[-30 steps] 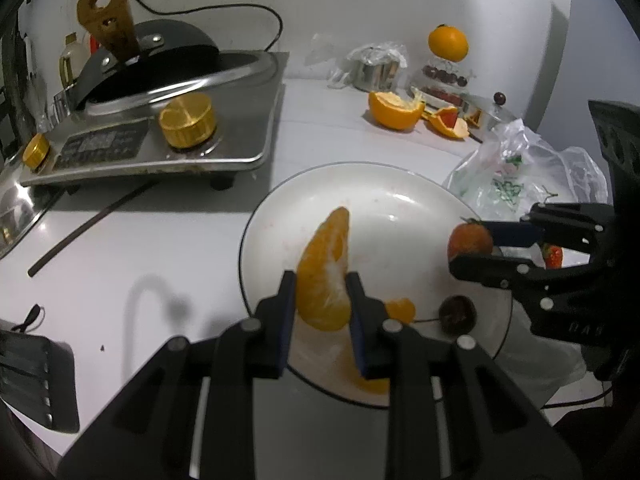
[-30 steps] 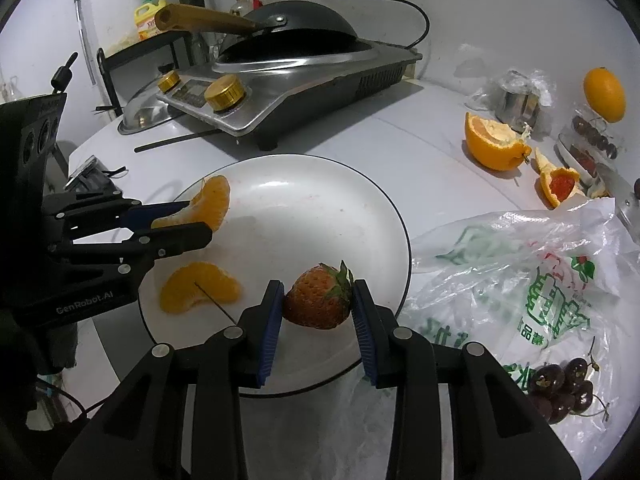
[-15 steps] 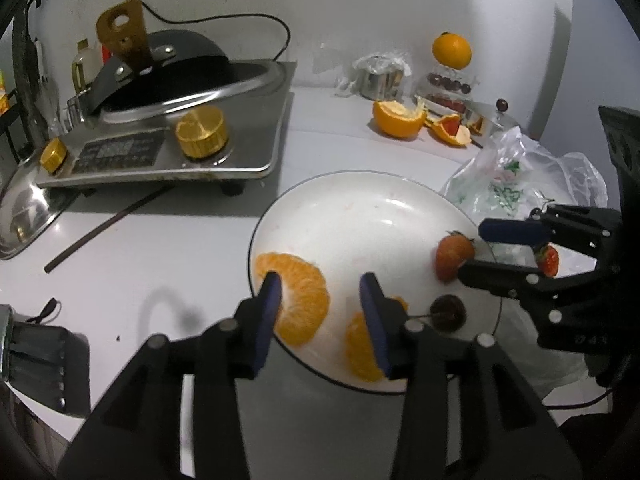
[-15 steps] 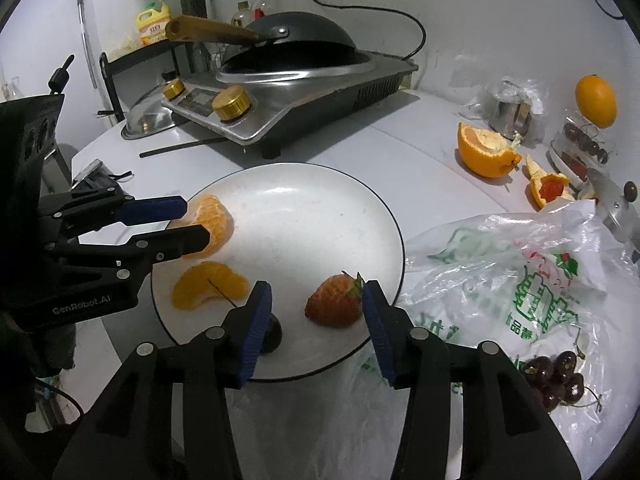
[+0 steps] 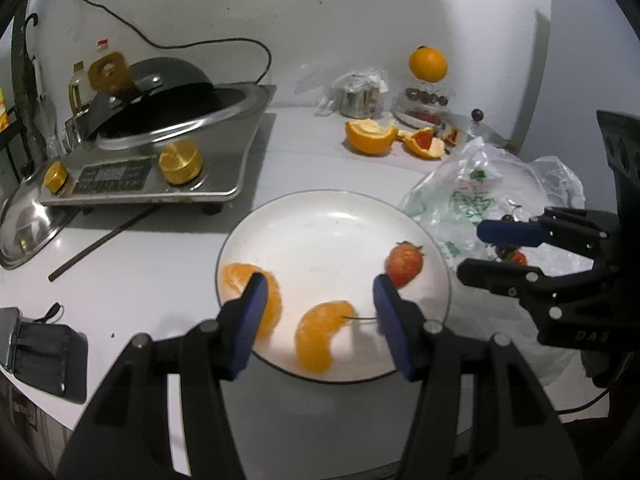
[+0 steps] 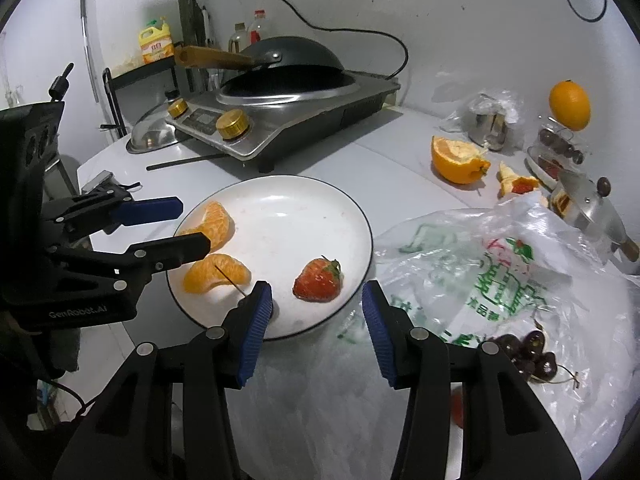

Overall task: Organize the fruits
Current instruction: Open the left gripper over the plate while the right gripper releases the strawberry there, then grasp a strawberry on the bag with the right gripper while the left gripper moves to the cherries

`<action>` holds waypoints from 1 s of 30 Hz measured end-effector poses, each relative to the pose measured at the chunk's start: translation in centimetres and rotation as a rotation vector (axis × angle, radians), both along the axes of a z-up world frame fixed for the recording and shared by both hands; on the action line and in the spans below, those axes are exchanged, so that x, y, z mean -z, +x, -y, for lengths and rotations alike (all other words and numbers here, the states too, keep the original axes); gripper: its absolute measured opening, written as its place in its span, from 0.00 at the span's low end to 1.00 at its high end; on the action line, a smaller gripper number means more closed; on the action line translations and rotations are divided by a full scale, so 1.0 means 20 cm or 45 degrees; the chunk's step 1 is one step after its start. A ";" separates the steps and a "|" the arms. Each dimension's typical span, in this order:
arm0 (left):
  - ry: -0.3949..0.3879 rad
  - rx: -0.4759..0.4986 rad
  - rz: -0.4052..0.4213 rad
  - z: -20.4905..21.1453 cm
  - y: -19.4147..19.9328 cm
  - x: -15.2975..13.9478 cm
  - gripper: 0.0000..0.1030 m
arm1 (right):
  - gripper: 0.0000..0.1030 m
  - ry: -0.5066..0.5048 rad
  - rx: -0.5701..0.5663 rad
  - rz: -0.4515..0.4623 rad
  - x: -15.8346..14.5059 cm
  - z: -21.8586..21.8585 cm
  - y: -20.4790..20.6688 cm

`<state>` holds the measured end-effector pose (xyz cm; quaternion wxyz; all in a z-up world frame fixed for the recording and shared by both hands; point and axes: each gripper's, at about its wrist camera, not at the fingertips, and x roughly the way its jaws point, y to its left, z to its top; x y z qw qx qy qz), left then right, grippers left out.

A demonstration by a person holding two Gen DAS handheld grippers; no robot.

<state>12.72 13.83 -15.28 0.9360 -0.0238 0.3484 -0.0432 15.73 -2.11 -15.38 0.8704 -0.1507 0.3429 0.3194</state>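
Tabletop (image 6: 328, 152), white & round, carries everything. Plate (image 6: 280, 200) sits near-centre w/ fruit on it; plastic bag (image 6: 500, 272) lies touching its right rim, cherries (image 6: 532, 354) on the bag at near right.

Handling, as a judgement: plate is stiff, glazed, prob. slick, so fruit can slide on it. Orange segment (image 6: 212, 224) at plate's left edge and second segment (image 6: 218, 274) just nearer are light, soft, thin-skinned; squeeze hard & they burst. Best taken across the thick middle, broad sides to the pads, gentle close. Strawberry (image 6: 318, 280) at near right of plate is light, soft, bruises easily; take it across the widest part of the body, not the leafy cap. Cherry on plate is mostly hidden behind a right tong finger, only its stem shows; small, round, would roll, so grab the body, low.

Left tongs (image 5: 320, 316) are spreading wider at this moment, nothing pressed between; the near segment only shows through the gap. Right tongs (image 6: 316, 320) stand moderately apart, empty, just near of the strawberry.

Vs. a sec ago: left tongs then pinched a segment upright, right tongs pinched the strawberry. Now both fruits lie loose on the plate, segment flat at left edge, and both tongs have backed off up & toward the near side.
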 end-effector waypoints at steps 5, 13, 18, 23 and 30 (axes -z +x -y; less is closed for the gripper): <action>0.006 0.025 0.013 0.08 -0.02 -0.02 0.55 | 0.48 0.016 0.012 0.017 -0.03 0.07 -0.03; 0.024 0.057 0.018 0.20 -0.03 -0.04 0.55 | 0.48 0.043 0.047 0.026 -0.05 0.20 -0.06; 0.040 0.094 0.017 0.30 -0.04 -0.05 0.55 | 0.48 0.060 0.081 0.032 -0.05 0.31 -0.07; 0.054 0.126 0.006 0.39 -0.04 -0.04 0.55 | 0.48 0.069 0.125 0.035 -0.04 0.42 -0.07; 0.067 0.168 -0.006 0.53 -0.03 -0.04 0.55 | 0.48 0.072 0.184 0.030 0.00 0.59 -0.07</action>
